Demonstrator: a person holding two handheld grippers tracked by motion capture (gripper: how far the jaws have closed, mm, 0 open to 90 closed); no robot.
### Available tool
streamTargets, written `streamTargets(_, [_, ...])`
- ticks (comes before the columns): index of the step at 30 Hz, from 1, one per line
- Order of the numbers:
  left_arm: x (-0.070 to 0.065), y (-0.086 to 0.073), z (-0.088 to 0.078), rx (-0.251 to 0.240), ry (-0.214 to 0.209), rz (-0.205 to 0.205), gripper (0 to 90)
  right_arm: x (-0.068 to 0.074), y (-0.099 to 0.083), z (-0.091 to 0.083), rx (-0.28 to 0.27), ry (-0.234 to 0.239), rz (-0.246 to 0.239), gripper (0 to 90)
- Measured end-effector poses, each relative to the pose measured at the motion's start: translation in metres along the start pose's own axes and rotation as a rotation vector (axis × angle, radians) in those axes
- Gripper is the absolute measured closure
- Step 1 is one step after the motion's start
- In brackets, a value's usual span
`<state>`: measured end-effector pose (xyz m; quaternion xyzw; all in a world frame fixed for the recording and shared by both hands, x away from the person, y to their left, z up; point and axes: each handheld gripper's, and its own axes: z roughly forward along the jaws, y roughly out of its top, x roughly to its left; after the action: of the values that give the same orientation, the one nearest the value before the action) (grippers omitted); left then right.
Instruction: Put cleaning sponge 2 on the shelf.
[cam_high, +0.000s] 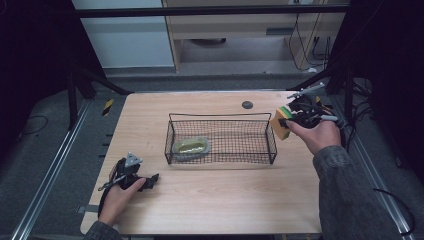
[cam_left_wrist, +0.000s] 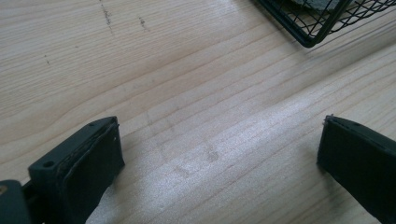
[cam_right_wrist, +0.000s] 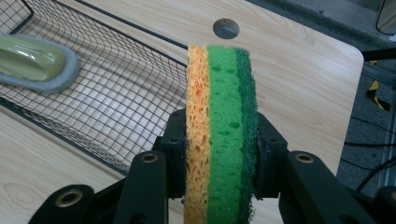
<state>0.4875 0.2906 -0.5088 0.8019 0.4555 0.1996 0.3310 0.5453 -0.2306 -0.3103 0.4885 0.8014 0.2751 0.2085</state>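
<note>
My right gripper (cam_high: 286, 119) is shut on a layered sponge (cam_right_wrist: 222, 130) with orange, light green and dark green layers, held on edge between the pads. In the high view the sponge (cam_high: 280, 123) hangs just outside the right end of a black wire basket (cam_high: 220, 117). Inside the basket at its left lies a grey-rimmed pad with a pale green top (cam_high: 191, 146), also seen as the pad (cam_right_wrist: 32, 60) in the right gripper view. My left gripper (cam_high: 152, 179) rests low over the table near its front left, jaws open with bare wood between them (cam_left_wrist: 215, 154).
A corner of the basket (cam_left_wrist: 313, 28) shows ahead of the left gripper. A round cable hole (cam_high: 247, 104) sits in the wooden table (cam_high: 215, 200) behind the basket. Dark stands and cables flank the table's right edge (cam_high: 350, 120).
</note>
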Motion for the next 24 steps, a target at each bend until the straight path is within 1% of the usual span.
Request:
streamTargets(5, [0.000, 0.000, 0.000, 0.000, 0.000, 0.000, 0.0, 0.003, 0.008, 0.007, 0.004, 0.000, -0.013, 64.2])
streamTargets(8, [0.000, 0.000, 0.000, 0.001, 0.000, 0.001, 0.0, 0.007, 0.012, 0.011, 0.009, -0.005, -0.035, 64.2])
streamTargets(13, [0.000, 0.000, 0.000, 0.001, 0.000, 0.000, 0.0, 0.012, 0.020, 0.014, -0.001, 0.001, -0.052, 64.2])
streamTargets(18, [0.000, 0.000, 0.000, 0.001, 0.001, 0.000, 0.0, 0.017, 0.020, 0.022, 0.001, -0.008, -0.084, 64.2])
streamTargets(24, [0.000, 0.000, 0.000, 0.001, 0.000, 0.000, 0.0, 0.019, 0.021, 0.031, 0.008, 0.002, -0.091, 64.2])
